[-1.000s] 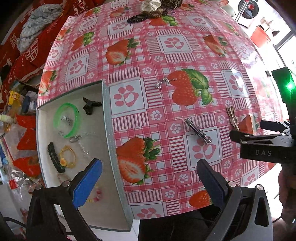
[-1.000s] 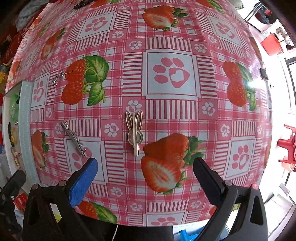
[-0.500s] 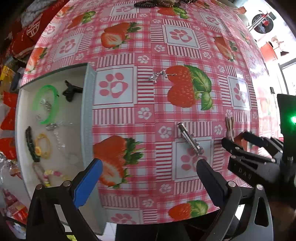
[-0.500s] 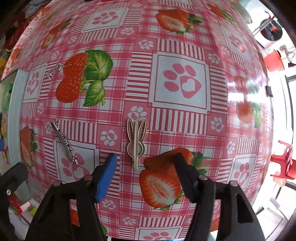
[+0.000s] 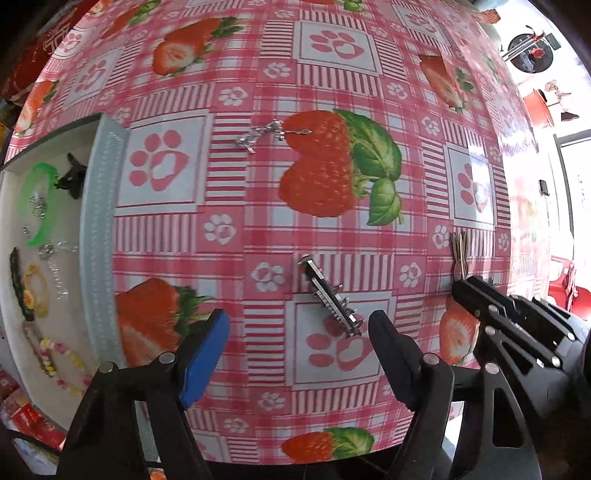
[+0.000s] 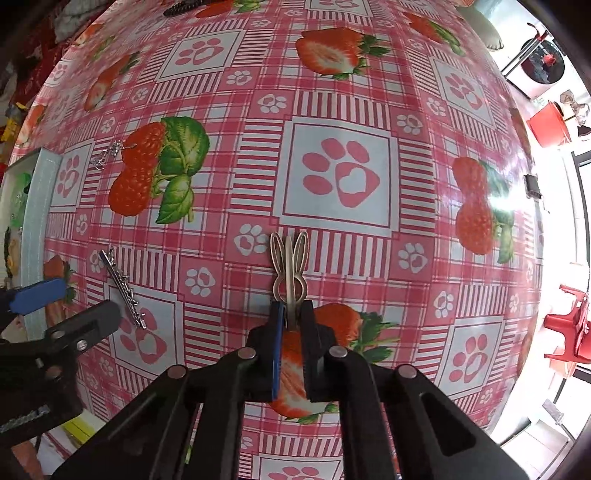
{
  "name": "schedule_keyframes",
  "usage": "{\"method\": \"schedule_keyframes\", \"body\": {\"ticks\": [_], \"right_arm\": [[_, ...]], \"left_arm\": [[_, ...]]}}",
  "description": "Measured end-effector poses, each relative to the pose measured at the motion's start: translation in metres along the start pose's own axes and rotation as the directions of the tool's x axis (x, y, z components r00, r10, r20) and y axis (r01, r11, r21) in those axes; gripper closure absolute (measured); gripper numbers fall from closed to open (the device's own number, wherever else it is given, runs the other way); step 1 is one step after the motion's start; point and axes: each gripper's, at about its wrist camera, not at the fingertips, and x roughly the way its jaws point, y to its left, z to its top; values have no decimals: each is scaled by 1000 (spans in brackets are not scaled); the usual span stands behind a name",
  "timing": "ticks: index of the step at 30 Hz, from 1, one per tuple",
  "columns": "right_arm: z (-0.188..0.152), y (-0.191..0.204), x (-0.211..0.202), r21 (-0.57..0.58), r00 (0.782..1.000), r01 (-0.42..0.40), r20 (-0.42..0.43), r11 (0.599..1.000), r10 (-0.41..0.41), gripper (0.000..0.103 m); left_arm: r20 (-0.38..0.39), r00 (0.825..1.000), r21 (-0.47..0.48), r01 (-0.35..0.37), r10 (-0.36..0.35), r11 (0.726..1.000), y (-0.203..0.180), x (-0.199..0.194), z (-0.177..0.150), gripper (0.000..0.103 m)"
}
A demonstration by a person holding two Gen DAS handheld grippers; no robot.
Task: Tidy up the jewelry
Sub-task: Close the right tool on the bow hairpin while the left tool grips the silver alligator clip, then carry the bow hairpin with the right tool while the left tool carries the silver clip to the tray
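My right gripper (image 6: 291,317) is shut on the near end of a gold bunny-ear hair clip (image 6: 289,264), which lies on the strawberry tablecloth; the clip also shows in the left wrist view (image 5: 460,254) with the right gripper (image 5: 461,286) on it. My left gripper (image 5: 299,328) is open and empty, just short of a silver toothed hair clip (image 5: 330,297), also seen in the right wrist view (image 6: 123,290). A silver chain piece (image 5: 264,133) lies farther back. A white jewelry tray (image 5: 101,236) at the left holds a green bangle (image 5: 37,206), a black clip (image 5: 72,177) and several bracelets.
The table's near edge (image 5: 295,459) curves just below both grippers. Dark hair ties (image 6: 184,7) lie at the far side of the table. Red stools (image 6: 569,332) stand on the floor at the right. Clutter lies on the floor beyond the tray.
My right gripper moved forward and closed on the bunny-ear clip. My left gripper shifted right and forward, away from the tray toward the silver clip, and narrowed somewhat.
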Motion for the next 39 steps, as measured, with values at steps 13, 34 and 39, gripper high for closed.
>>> {"method": "schedule_keyframes", "body": {"ticks": [13,34,39], "right_arm": [[-12,-38,-15,57,995,-95,6,994,95,94],[-6,-81,-49,89,974,-227,14,970,227,94],[-4,-71,-48,60,975,-224,6,973,224,94]], "left_arm": [[17,996,79,-93,92,992,-61,25,12,79],[101,994,104,-48,38,993,-59,-55,-4,82],[127,990,54,-62,55,997,-39,-63,-12,82]]}}
